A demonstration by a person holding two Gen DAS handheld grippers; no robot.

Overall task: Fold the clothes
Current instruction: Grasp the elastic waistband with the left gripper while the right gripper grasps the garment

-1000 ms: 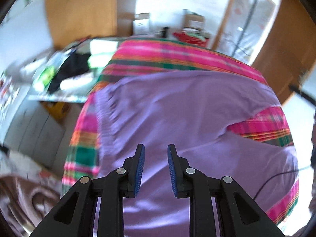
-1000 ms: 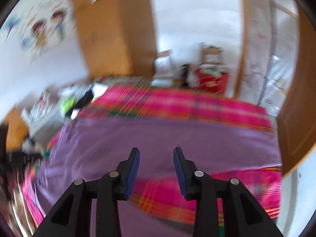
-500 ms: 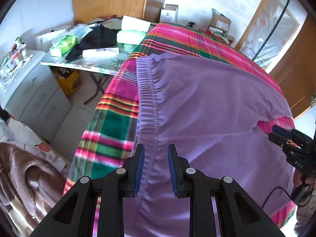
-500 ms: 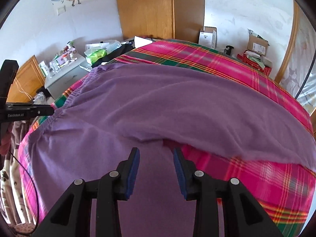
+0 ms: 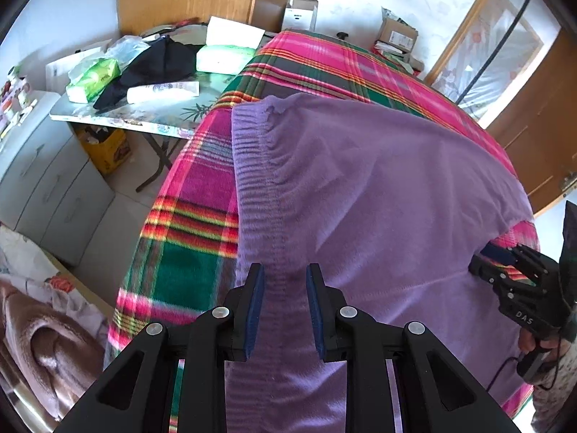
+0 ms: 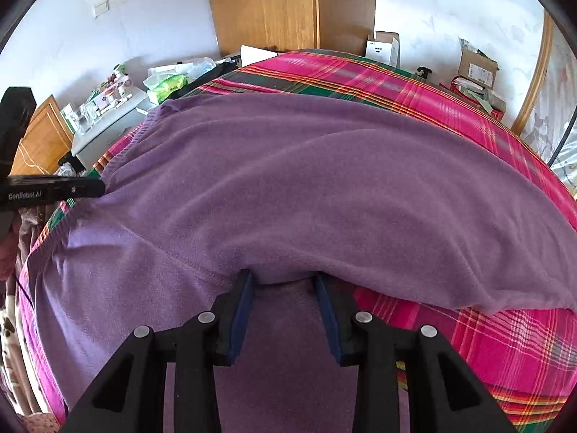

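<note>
- Sitting far left in the left wrist view: grey drawers (image 5: 47, 180), and beyond them a folding table (image 5: 151, 115) carrying tissue packs (image 5: 94, 80), a black cloth (image 5: 158, 66) and a white tube (image 5: 162, 91).
- Lying spread across the plaid blanket (image 5: 194, 195): purple trousers (image 5: 360, 187), with the ribbed waistband (image 5: 252, 166) running down the left edge toward the camera.
- Pointing steeply down over that waistband: the left gripper (image 5: 285, 288), jaws parted with a gap between the blue pads (image 5: 252, 306), waistband fabric lying in the gap; cannot tell whether the pads are touching the cloth, no pinch showing.
- Reaching in at the right edge of the same view: the right gripper (image 5: 505, 258), held by a hand (image 5: 530, 342) at its handle, tips lying at the crotch notch where purple cloth meets plaid.
- Showing in the right wrist view, far left: the side of the left gripper (image 6: 97, 187), level, its tip at the waistband edge.
- Tilting steeply down in the middle of that view: the right gripper (image 6: 283, 281), jaws spread apart, tips tucked just under the hem of the far trouser leg (image 6: 360, 195), the near leg (image 6: 281, 342) lying between and below the pads (image 6: 241, 310); nothing squeezed.
- Showing to the right: bare plaid blanket (image 6: 487, 342) beside the far leg, with cardboard boxes (image 6: 476, 65) and a wooden wardrobe (image 6: 274, 3) against the back wall.
</note>
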